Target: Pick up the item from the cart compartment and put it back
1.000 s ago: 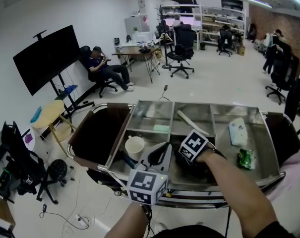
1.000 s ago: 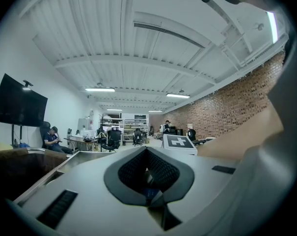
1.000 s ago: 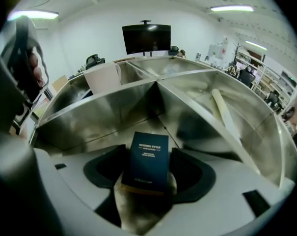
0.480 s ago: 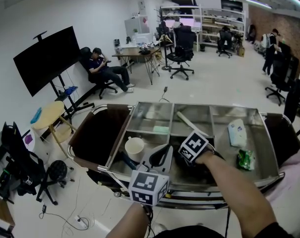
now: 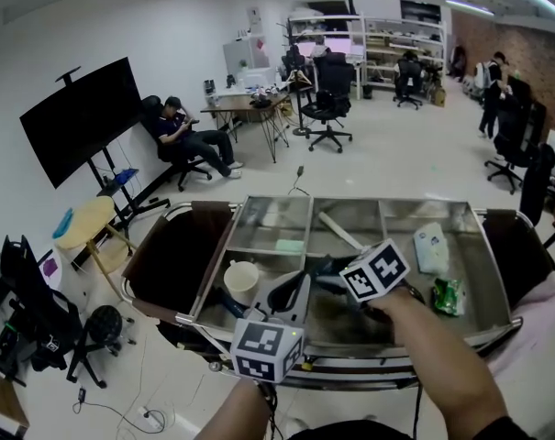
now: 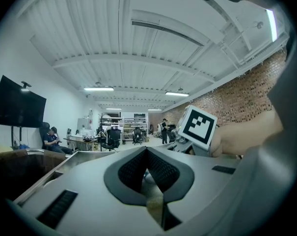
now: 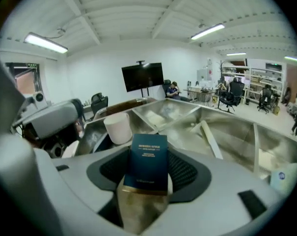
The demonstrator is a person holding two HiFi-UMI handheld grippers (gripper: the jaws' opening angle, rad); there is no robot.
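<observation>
While your right gripper (image 7: 148,154) pinches the dark blue box (image 7: 147,163) upright between its pads, the steel cart (image 5: 350,201) under it carries plenty else. A white paper cup (image 5: 242,280) stands in the near left compartment, just beside the tip of your left gripper (image 5: 293,290). That gripper sits between the cup and the box and is the closest thing to your load. Beyond the box, a pale flat stick (image 5: 339,232) lies slantwise across the middle compartment. A pale green pad (image 5: 289,245) rests in the far left compartment. Over in the right compartment, well apart from the box, lie a white packet (image 5: 430,247) and a green packet (image 5: 447,295). Dark flaps (image 5: 176,257) hang at the cart's ends.

Past the cart, a black screen (image 5: 80,117) stands on its frame at the left, with a round wooden stool (image 5: 86,223) below it. A person (image 5: 187,136) sits in an office chair farther back.

Your right forearm comes in from the lower right, and your right hand (image 5: 398,302) is wrapped around the gripper behind its marker cube. The jaws point left and away, holding the box over the near middle compartment. Your left gripper reaches straight ahead over the front rail. Its pads are pressed together at the tip with nothing between them.
</observation>
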